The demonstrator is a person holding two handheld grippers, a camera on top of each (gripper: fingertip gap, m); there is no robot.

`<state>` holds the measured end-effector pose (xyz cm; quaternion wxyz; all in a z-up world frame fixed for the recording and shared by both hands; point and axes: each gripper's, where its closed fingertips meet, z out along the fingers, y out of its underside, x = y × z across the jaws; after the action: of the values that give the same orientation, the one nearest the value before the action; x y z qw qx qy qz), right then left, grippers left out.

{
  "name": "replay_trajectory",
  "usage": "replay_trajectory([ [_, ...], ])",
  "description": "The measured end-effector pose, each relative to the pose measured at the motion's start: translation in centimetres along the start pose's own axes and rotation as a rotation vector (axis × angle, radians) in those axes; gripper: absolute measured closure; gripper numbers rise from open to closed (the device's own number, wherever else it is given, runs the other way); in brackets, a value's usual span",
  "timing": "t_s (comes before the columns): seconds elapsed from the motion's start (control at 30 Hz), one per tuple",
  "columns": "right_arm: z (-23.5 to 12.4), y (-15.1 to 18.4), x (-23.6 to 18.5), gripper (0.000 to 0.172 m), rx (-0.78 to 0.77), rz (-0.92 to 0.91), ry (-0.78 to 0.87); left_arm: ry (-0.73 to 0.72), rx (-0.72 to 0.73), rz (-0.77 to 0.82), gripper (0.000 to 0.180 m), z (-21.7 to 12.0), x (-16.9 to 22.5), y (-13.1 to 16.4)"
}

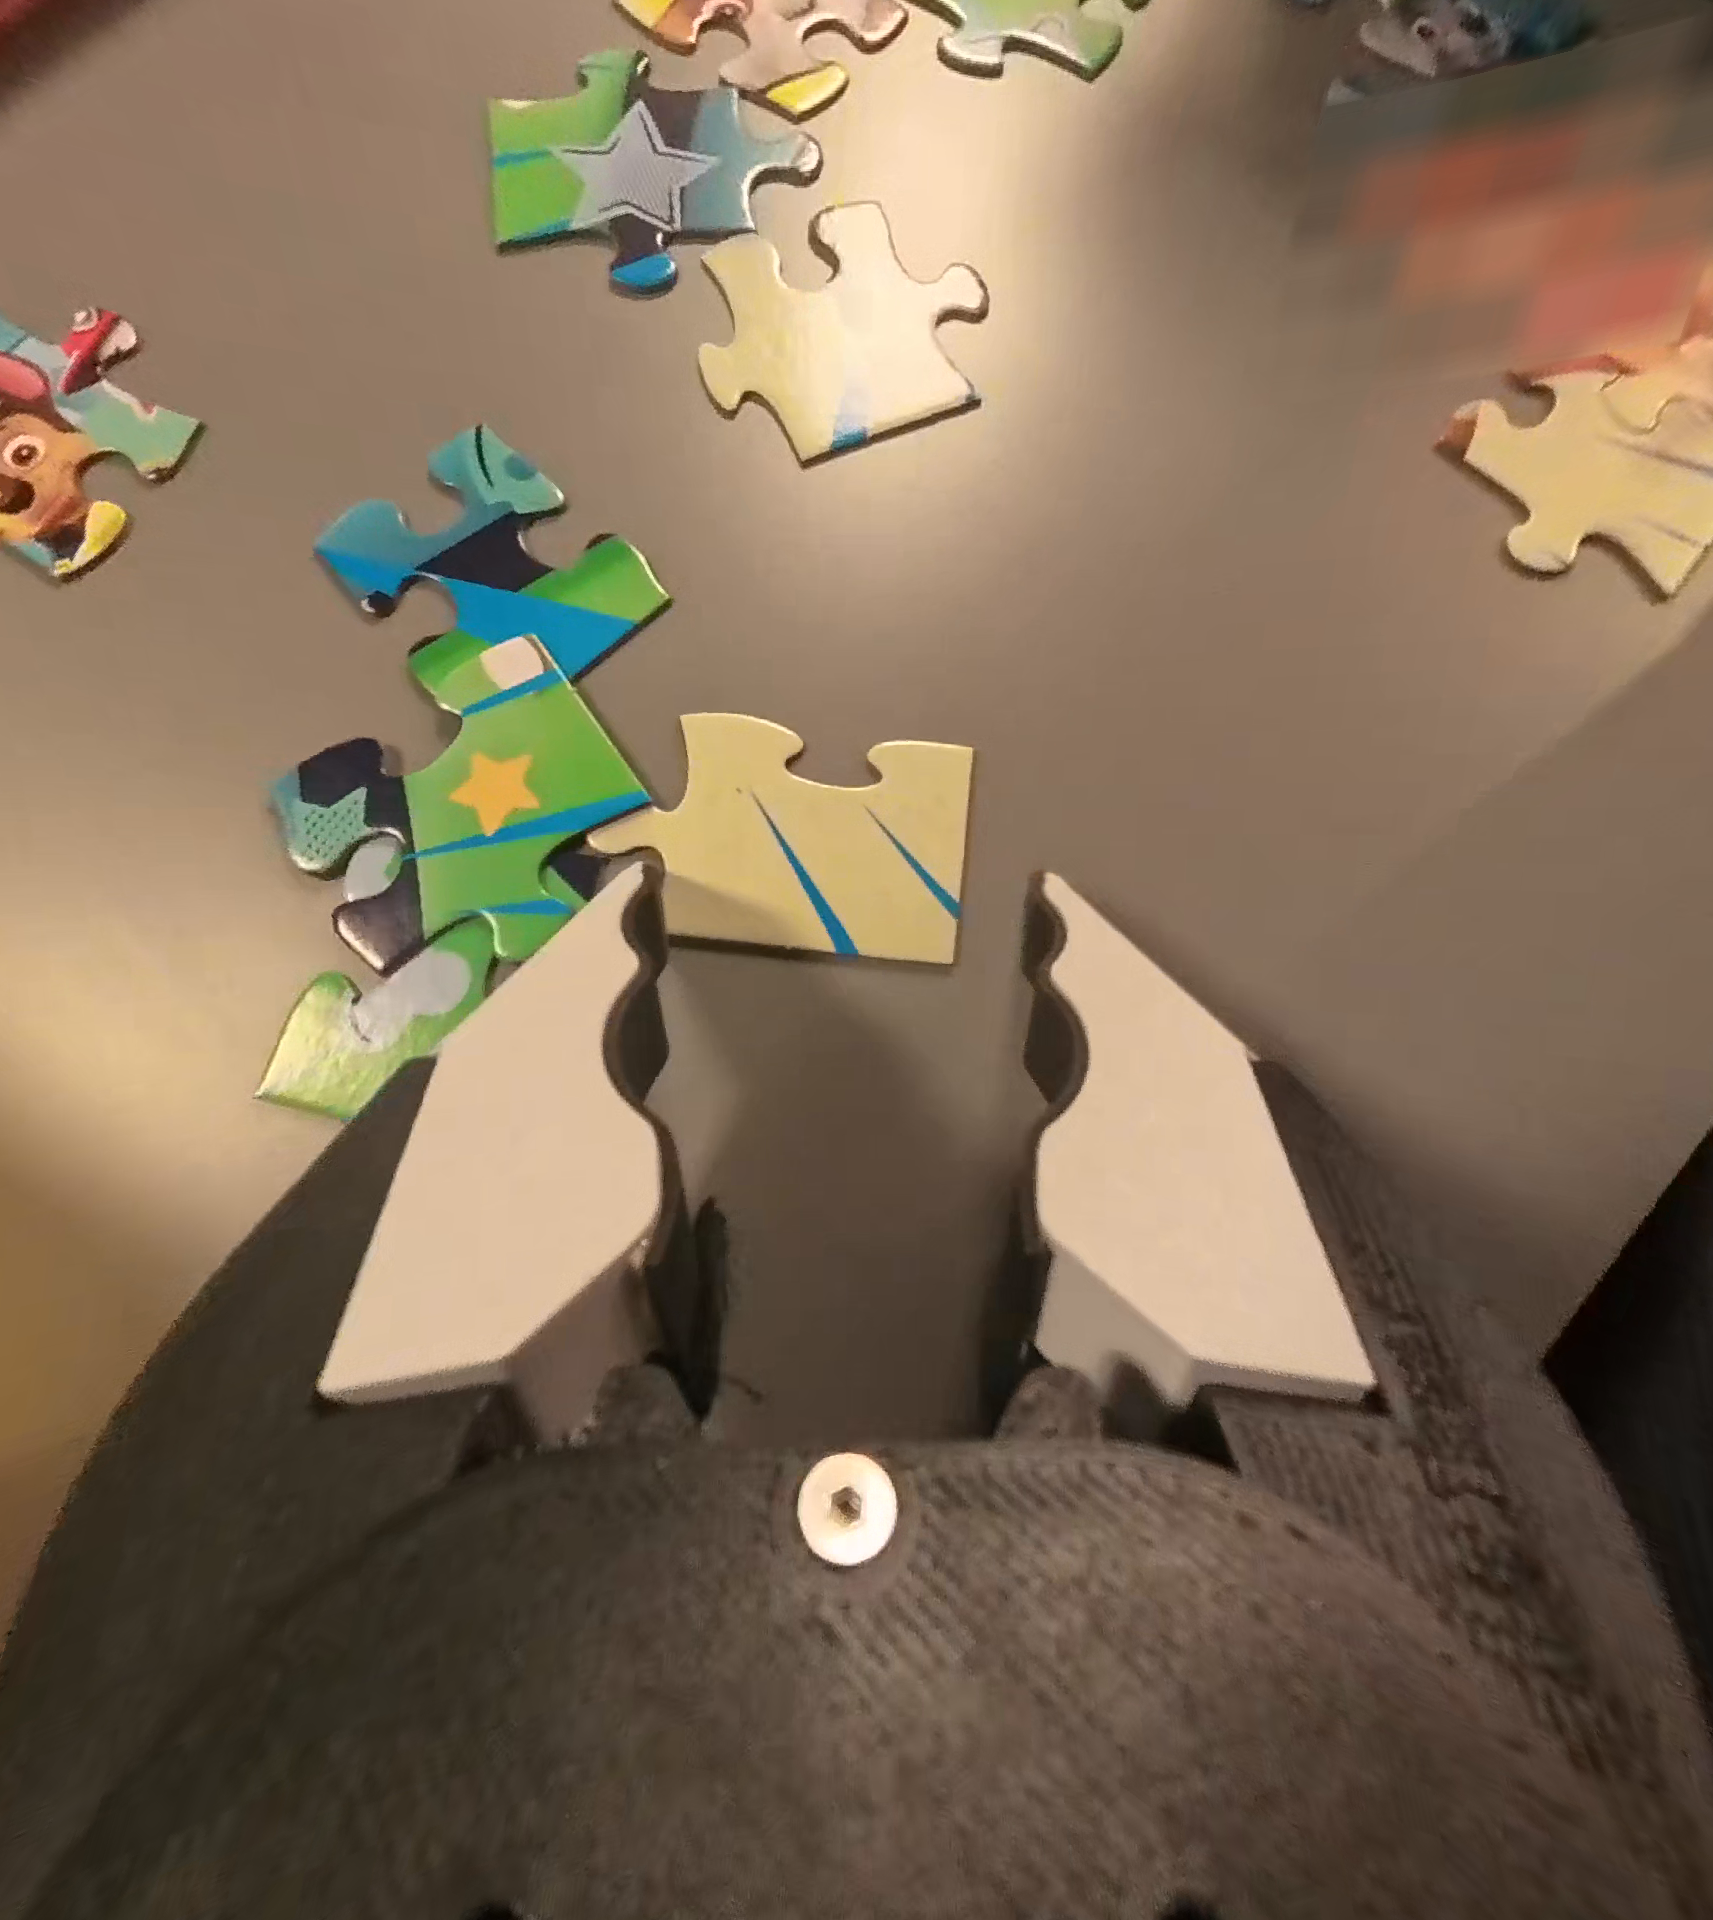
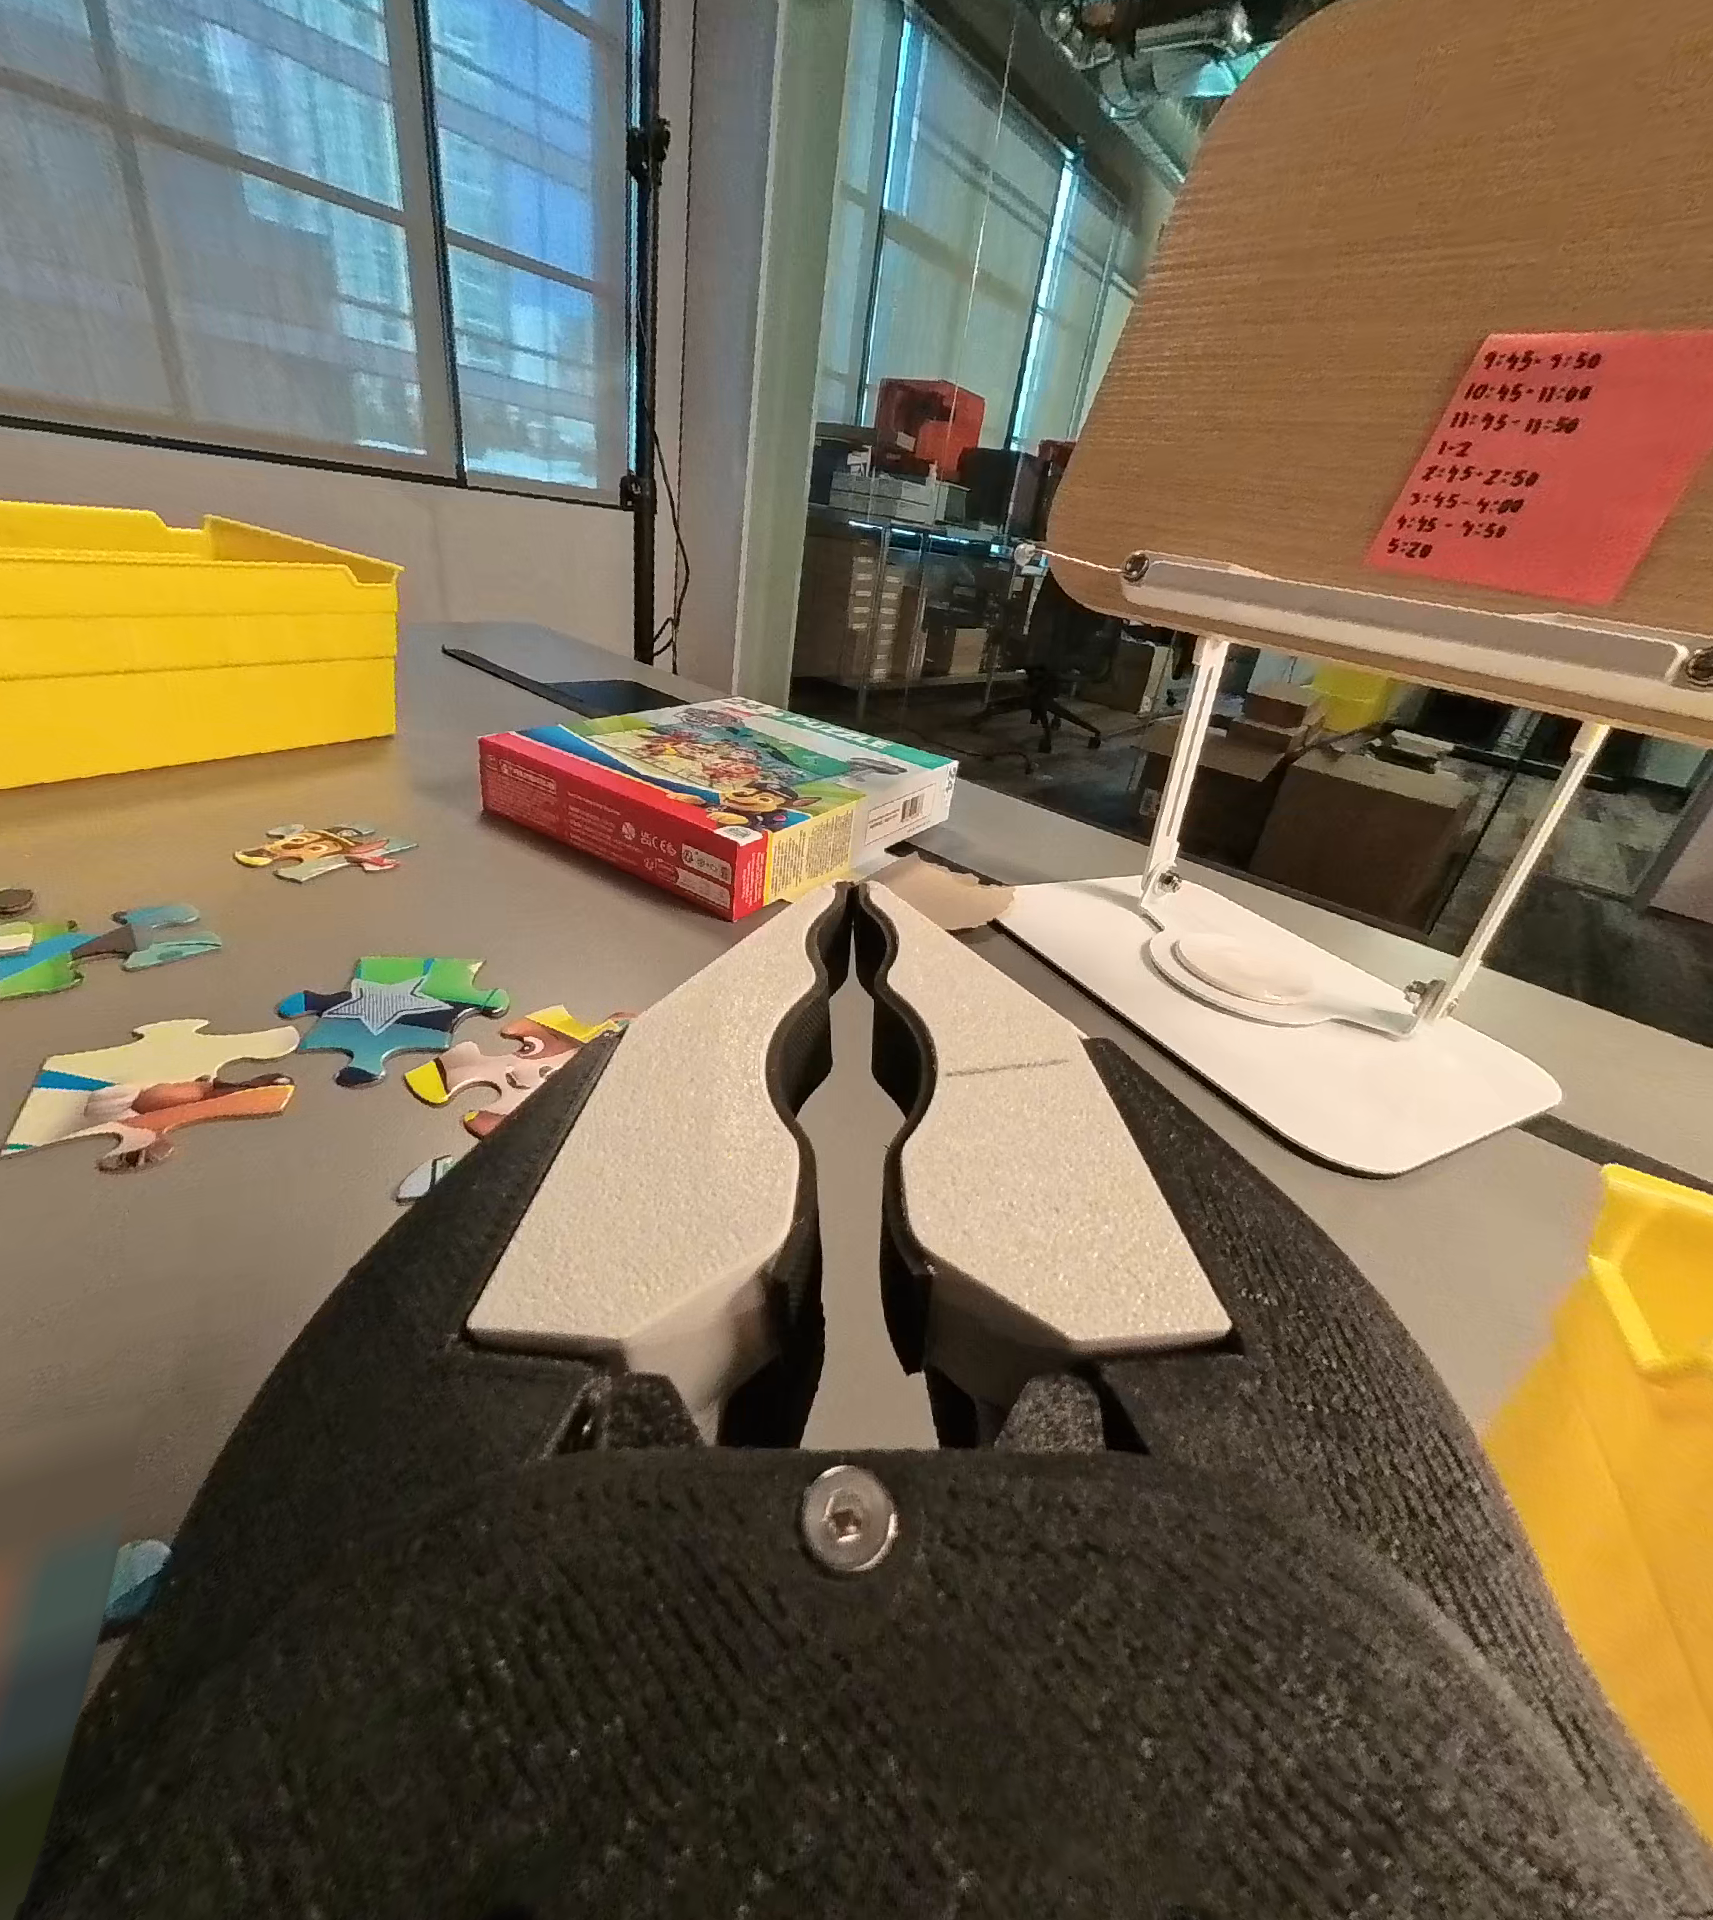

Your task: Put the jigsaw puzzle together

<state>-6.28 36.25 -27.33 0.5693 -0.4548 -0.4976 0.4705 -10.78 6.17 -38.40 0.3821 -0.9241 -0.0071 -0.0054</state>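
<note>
Grey fingers of the left gripper (image 1: 844,894) stand wide apart above the grey table (image 1: 1195,727) in the left wrist view, and nothing is between them. At 12 o'clock from the fingertips, just beyond them, lies a pale yellow puzzle piece with two blue lines (image 1: 810,842). Its near edge is close to the tips and its left corner is just beside the left fingertip (image 1: 628,904), but I cannot tell if they touch. At 10 o'clock from the gripper lies a green piece with a yellow star (image 1: 499,800), and its right edge meets the knob of the pale yellow piece. Farther, at 11 o'clock, lies a blue and green piece (image 1: 499,561), and at 12 o'clock, well apart, a pale piece (image 1: 841,332) and a piece with a grey star (image 1: 634,166).

In the right wrist view the right gripper (image 2: 852,894) has its fingers pressed together at the tips, and it holds nothing. At 12 o'clock, just behind the tips, lies a red puzzle box (image 2: 717,800) flat on the table. At 2 o'clock stands a white stand (image 2: 1351,1049) with a wooden board (image 2: 1351,364) that bears a pink note (image 2: 1558,468). At 9 o'clock loose pieces lie on the table, among them the piece with the grey star. At 10 o'clock, far away, are stacked yellow bins (image 2: 135,644). At 4 o'clock, close to the gripper body, is another yellow bin (image 2: 1683,1455).
</note>
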Motion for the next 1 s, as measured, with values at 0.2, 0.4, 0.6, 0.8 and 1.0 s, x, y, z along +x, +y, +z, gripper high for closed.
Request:
replay_trajectory([
  [0.2,0.0,0.0,0.0,0.172,0.0,0.002,-0.003,0.079,-0.041,0.056,0.125,-0.3,0.9,0.1],
  [0.4,0.1,0.0,-0.1,0.172,-0.003,0.0,-0.004,0.145,0.153,0.09,0.126,-0.2,1.7,-6.1],
  [0.6,0.0,0.0,0.2,0.172,0.004,0.004,0.007,0.142,0.07,0.134,0.104,5.3,0.1,-8.5],
  [0.8,0.0,0.0,0.4,0.172,0.007,0.013,0.008,0.169,-0.055,0.183,0.096,8.7,-0.2,-8.4],
  [1.0,0.0,-0.2,0.3,0.172,0.01,-0.009,0.013,0.228,-0.049,0.133,0.127,8.5,0.6,-8.8],
])
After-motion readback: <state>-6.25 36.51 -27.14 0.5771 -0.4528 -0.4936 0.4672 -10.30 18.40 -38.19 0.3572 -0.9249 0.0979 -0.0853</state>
